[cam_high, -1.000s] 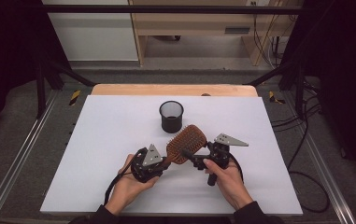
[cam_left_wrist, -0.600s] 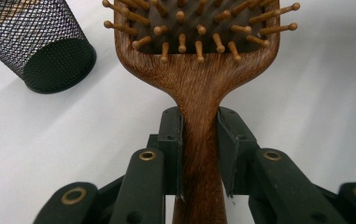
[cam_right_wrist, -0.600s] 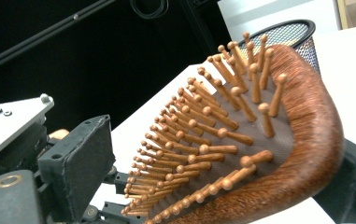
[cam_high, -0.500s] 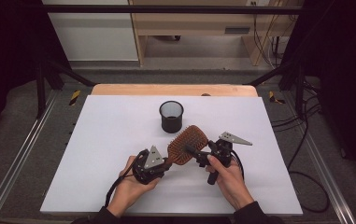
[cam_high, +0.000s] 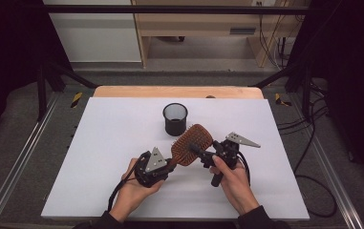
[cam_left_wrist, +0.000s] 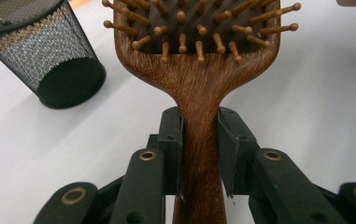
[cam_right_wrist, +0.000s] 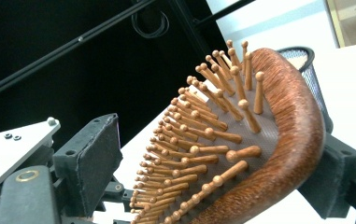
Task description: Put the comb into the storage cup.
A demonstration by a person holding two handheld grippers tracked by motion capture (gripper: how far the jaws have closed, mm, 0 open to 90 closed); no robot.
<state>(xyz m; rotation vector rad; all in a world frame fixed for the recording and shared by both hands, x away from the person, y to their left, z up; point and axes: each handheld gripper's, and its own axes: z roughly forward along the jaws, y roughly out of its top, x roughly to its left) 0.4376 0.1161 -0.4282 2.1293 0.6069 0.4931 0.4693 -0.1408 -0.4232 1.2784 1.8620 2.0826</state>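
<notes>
A wooden paddle hairbrush (cam_high: 192,143) hangs just above the white table, bristles toward the right hand. My left gripper (cam_high: 170,163) is shut on its handle; in the left gripper view both pads clamp the narrow neck (cam_left_wrist: 199,140) below the head. My right gripper (cam_high: 198,150) reaches in from the right with its jaws on either side of the brush head (cam_right_wrist: 283,121). One jaw rests against the wooden back, while the other pad (cam_right_wrist: 91,158) stands a little off the bristle tips. These jaws have just been closing with the head between them.
A black mesh cup (cam_high: 175,119) stands upright on the white table (cam_high: 112,129) just beyond the brush, also seen as the mesh cup (cam_left_wrist: 40,56) at upper left. Wooden furniture and cables lie past the table's far edge.
The right gripper has edged slightly toward the brush head and its jaws have narrowed around it. The left hand and the brush have stayed put.
</notes>
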